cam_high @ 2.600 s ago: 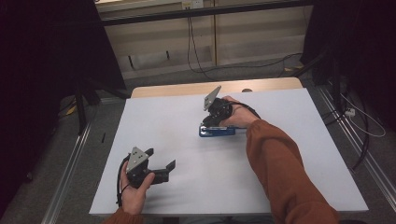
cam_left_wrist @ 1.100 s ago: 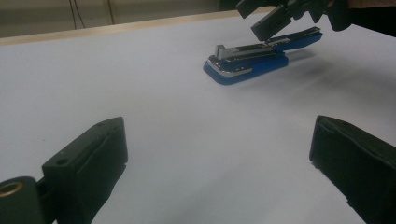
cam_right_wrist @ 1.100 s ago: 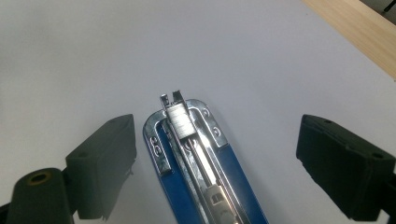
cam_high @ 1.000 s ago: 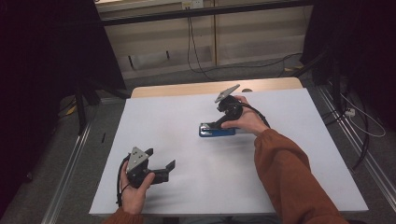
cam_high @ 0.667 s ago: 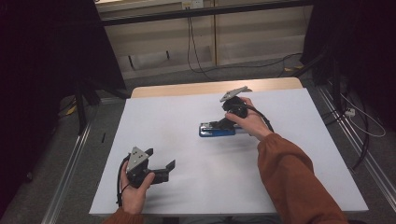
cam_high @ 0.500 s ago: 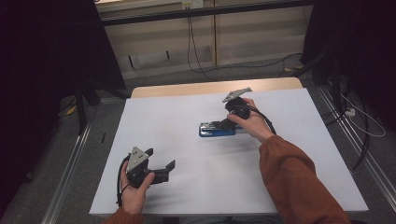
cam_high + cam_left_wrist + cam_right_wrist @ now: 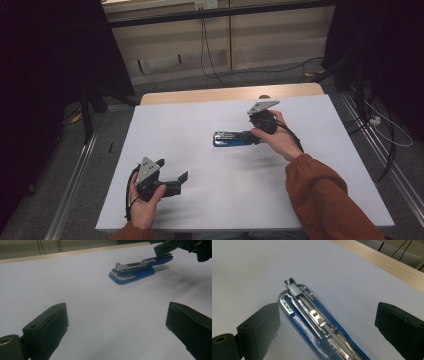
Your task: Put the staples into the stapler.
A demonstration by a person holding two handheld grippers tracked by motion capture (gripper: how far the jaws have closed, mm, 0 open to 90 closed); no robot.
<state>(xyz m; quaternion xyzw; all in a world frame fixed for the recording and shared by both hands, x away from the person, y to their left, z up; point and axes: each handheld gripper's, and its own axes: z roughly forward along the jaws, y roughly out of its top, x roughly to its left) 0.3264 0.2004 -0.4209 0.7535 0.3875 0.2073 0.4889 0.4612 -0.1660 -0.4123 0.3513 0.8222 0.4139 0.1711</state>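
Observation:
A blue stapler (image 7: 231, 138) with its metal magazine exposed lies flat on the white table (image 7: 200, 115), right of centre. My right gripper (image 7: 254, 136) is at the stapler's right end, open. In the right gripper view the stapler (image 7: 317, 322) runs between the two wide-apart jaws, nearer the left one, with its tip pointing away. My left gripper (image 7: 172, 169) rests near the table's front left, open with nothing between its jaws. In the left gripper view (image 7: 117, 315) it faces the stapler (image 7: 132, 270) from a distance, with the right gripper (image 7: 175, 245) beyond it.
A wooden strip (image 7: 230, 93) borders the table's far edge. Metal rails (image 7: 75, 185) run along both sides on the floor, and cables (image 7: 385, 135) lie on the floor at the right. Bare white surface stretches between the two grippers.
My right gripper has shifted right along the stapler to its right end and settled lower. The stapler and the left gripper have stayed put.

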